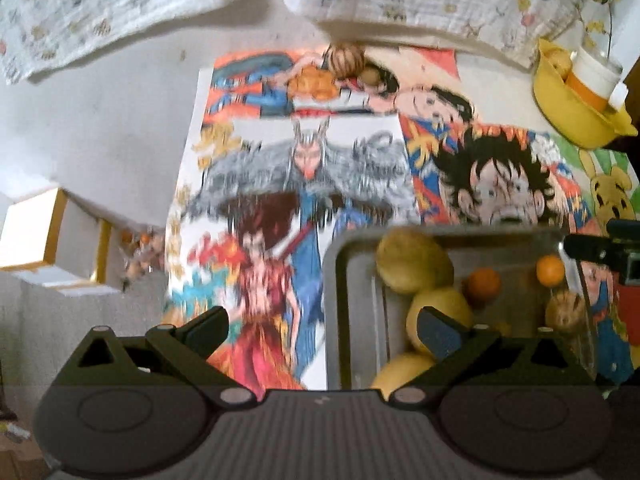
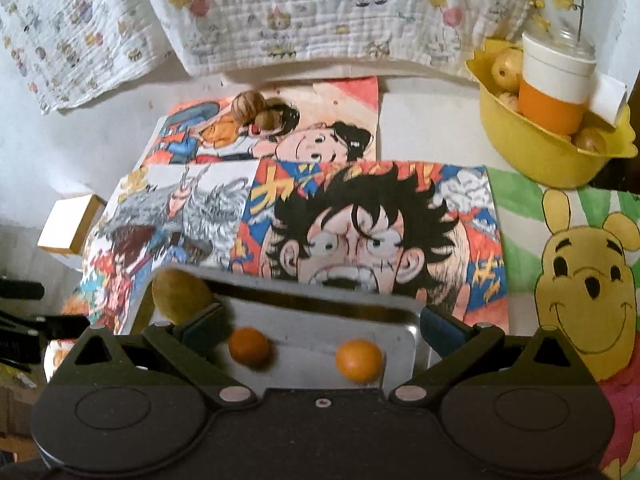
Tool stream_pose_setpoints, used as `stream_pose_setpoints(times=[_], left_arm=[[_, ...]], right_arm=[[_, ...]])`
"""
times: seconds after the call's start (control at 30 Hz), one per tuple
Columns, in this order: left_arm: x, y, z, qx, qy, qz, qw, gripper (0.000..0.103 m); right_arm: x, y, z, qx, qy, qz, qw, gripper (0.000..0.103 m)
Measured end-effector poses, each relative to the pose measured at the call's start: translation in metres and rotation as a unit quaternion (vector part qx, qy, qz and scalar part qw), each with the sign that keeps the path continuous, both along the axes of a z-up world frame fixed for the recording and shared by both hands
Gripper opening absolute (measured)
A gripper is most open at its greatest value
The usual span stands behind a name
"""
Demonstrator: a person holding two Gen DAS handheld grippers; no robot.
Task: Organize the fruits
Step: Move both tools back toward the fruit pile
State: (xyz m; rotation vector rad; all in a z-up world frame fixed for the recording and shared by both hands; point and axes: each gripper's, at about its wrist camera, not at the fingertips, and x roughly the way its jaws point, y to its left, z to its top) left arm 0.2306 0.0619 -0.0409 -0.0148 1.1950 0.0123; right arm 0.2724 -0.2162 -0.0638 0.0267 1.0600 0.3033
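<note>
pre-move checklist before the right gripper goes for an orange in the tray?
1. Right gripper open and empty: ok.
2. Left gripper open and empty: ok.
3. Two small oranges lie apart in the metal tray, in front of the right fingers: ok.
4. Neither orange sits centred between the right fingers: not ok.
5. Yellow bowl free space: not ok, a cup and fruit fill much of it.
6. Oranges at rest: cannot tell, image blurred.
</note>
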Motion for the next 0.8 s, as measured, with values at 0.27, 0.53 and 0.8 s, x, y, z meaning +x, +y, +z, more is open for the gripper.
stream_pose_setpoints(times=[0.27,0.53,0.8], left_arm=[[0.04,0.001,0.005,-0.019,-0.032,0.012,0.9992,0.102],[0.07,0.006,0.002,-0.018,-0.045,0.005,0.9988,0.102],[0.097,0.017,-0.009,-0.026,-0.042,0.008,0.9987,0.102]], right_arm=[[0.02,0.01,-0.001,0.004,-0.008,-0.003,1.0,0.102],[0.037,0.02,0.004,0.01,-0.04,0.005,0.999,0.102],[0.051,0.036,0.002,-0.003,-0.068,0.018,0.998,0.102]])
